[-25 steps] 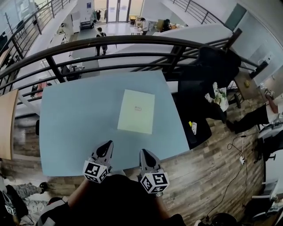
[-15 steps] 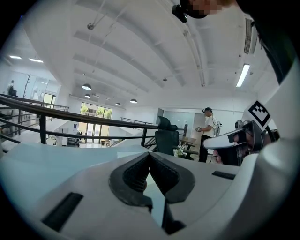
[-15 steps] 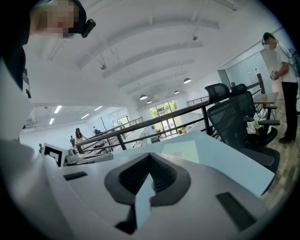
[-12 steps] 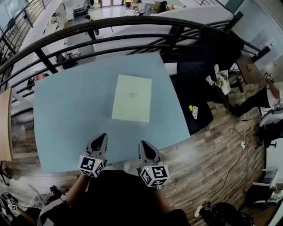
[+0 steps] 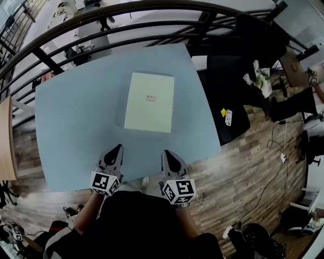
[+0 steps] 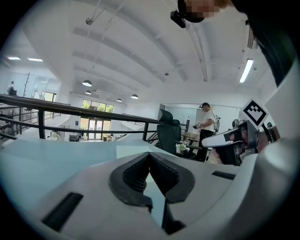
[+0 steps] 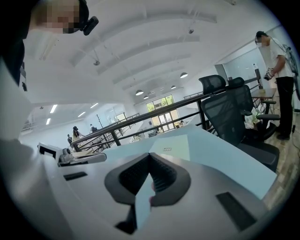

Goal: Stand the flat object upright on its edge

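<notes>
flat object (image 5: pixel 149 102): a pale green rectangle, lying flat on its broad face. It sits near the middle of my surface, a little toward the far side.
mark (image 5: pixel 150 98): a small reddish mark on the top face of the flat object, nearer its far edge. It is too small for me to read.
surface (image 5: pixel 71 121): a light blue tabletop.
left gripper (image 5: pixel 117 149): my jaws are closed together with nothing between them. It hangs over the near edge of the surface and points at the flat object, well apart from it.
right gripper (image 5: pixel 167 153): my jaws are pressed together and hold nothing. It is beside the left gripper with a gap between them, also well short of the flat object.
railing (image 5: pixel 126 10): black bars curving past the far edge of the surface.
office chair (image 5: pixel 228 86): black, standing just off the right side of the surface.
wooden floor (image 5: pixel 243 172): brown planks below and to the right.
</notes>
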The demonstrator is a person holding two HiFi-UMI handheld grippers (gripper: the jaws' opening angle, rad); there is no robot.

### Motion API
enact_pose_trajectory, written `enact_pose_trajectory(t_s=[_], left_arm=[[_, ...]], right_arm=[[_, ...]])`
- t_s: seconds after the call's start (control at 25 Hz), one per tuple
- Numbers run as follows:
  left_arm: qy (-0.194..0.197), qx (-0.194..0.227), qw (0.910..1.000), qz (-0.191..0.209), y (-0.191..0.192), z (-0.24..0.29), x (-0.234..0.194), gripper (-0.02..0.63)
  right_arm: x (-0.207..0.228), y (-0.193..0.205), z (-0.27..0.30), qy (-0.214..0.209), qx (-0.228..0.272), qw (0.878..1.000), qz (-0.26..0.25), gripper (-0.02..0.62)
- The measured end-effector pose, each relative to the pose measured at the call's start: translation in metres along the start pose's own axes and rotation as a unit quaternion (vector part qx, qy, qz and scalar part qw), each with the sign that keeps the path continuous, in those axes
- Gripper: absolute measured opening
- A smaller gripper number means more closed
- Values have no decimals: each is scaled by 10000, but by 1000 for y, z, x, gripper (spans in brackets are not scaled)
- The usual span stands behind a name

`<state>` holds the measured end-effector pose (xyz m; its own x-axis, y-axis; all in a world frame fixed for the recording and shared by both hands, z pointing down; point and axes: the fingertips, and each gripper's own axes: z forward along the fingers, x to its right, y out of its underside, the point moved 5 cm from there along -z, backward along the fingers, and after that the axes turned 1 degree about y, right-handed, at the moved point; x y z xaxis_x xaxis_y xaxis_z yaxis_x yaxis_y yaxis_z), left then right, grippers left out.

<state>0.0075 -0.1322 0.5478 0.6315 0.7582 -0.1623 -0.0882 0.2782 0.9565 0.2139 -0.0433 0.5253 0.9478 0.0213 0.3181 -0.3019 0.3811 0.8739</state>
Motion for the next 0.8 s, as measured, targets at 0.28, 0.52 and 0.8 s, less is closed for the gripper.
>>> enact_pose_trajectory(t_s=[0.28, 0.52, 0.8], left_arm=[[-226, -150, 9996, -44, 19, 17, -4, 3], [-350, -381, 9986, -128, 46, 43, -10, 3], [-485, -581, 9969, -225, 70, 59, -23, 3]], right_arm=[[28, 14, 14, 118, -157, 9998, 76, 8], [57, 24, 37, 270, -148, 9994, 169, 8], [69, 39, 61, 219, -234, 9995, 70, 8]])
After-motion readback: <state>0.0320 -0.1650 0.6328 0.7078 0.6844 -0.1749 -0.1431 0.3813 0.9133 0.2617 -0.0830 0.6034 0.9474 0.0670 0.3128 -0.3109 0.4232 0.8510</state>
